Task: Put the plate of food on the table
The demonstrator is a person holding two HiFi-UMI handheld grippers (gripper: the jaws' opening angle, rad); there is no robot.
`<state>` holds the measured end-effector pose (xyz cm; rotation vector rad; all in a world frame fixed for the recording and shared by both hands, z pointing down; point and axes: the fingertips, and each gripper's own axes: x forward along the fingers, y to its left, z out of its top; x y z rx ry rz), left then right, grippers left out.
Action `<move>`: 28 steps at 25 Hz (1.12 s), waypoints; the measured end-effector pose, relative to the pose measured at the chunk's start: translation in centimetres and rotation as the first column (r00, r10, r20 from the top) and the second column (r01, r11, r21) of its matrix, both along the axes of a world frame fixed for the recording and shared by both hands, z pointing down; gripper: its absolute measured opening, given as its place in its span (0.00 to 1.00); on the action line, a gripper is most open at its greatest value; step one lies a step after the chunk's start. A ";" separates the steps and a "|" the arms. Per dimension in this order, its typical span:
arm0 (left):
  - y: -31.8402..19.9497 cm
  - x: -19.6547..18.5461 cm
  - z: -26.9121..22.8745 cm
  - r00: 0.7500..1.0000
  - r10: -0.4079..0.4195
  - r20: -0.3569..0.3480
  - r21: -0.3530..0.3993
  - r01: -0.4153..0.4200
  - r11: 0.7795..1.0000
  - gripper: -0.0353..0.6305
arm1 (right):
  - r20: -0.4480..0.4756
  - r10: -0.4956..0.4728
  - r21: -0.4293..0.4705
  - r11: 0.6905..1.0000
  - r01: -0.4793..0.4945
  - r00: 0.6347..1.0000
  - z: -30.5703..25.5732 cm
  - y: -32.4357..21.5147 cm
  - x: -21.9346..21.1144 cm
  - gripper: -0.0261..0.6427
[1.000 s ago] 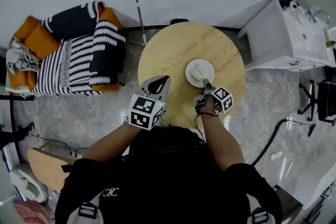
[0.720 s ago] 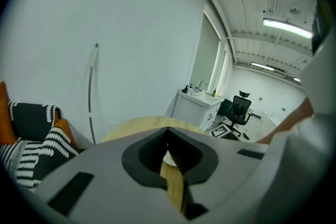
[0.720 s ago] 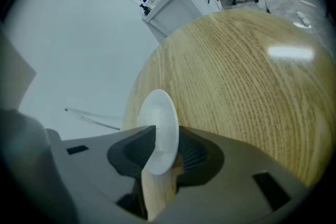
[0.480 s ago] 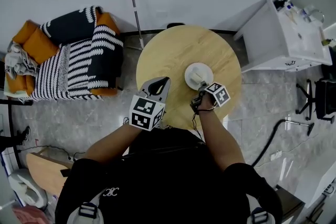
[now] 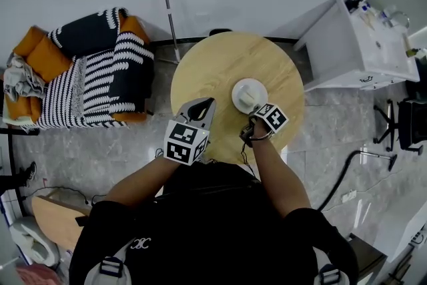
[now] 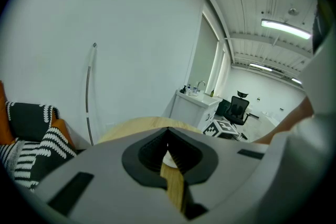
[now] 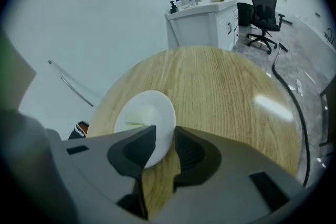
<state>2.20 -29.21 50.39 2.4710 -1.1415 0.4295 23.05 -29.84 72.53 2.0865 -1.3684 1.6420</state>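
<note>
Right, the round wooden table (image 5: 213,67) is the reference here. The plate (image 5: 240,87), white, sits flat on the tabletop, a bit right of the table's centre and on the half nearer the person, with a pale lump of food (image 5: 249,99) on it. The right gripper (image 5: 257,111) is at the table's near side, angled down at the plate's near rim, its marker cube just behind. In the right gripper view its jaws stand wide and have just been opening; the plate's (image 7: 160,107) near rim lies in the gap between them, the left jaw overlapping the plate edge. The pads are not pressing on it, so the plate rests on the table (image 7: 226,92) alone. The food (image 7: 136,114) is on the far part of the plate as seen from the right gripper (image 7: 165,136). The left gripper (image 5: 211,101) hovers over the table's near-left edge, well apart from the plate. The left gripper view shows the left gripper's (image 6: 168,132) jaw tips together with nothing held, only a slit of table (image 6: 134,124) wood showing lower down. A striped sofa (image 5: 100,77) stands left of the table, and a white cabinet (image 5: 353,43) stands right of the table.
</note>
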 end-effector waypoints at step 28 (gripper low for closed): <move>-0.3 5.6 -1.0 0.987 0.150 -0.054 0.021 -0.149 0.989 0.06 | -0.386 -0.210 0.490 0.779 0.392 0.898 -18.2 0.9 -1.3 0.05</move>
